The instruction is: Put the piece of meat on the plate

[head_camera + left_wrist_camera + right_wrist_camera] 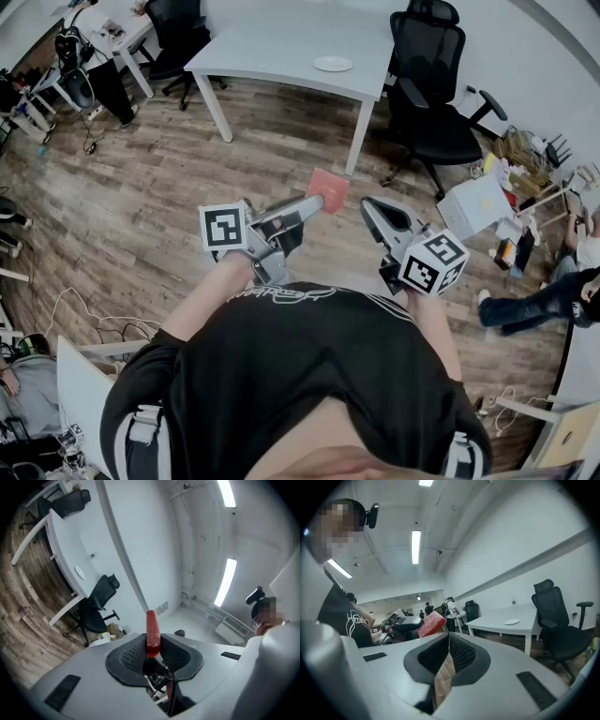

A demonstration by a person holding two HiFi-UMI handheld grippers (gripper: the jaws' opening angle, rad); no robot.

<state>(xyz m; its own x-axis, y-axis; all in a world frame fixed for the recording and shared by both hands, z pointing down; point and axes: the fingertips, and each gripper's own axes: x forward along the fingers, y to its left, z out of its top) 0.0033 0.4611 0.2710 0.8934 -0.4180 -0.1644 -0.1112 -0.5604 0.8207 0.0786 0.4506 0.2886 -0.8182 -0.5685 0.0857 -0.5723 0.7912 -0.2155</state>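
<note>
A flat red piece of meat (328, 187) sticks out from the tip of my left gripper (314, 202), which is shut on it and held in the air over the wooden floor. In the left gripper view the meat (152, 632) stands on edge between the black pads. My right gripper (368, 208) hangs beside it, shut with nothing in it; its pads (459, 651) meet at the tips. From the right gripper view the meat (431, 623) shows to the left. The white plate (333, 64) lies on a white table (272, 47) far ahead, also seen as plate (512, 621) and plate (80, 572).
A black office chair (427, 84) stands right of the table and another chair (178, 37) left of it. A white box (473, 206) and clutter sit on the floor at the right, near a seated person's legs (525, 305). Cables lie at the left.
</note>
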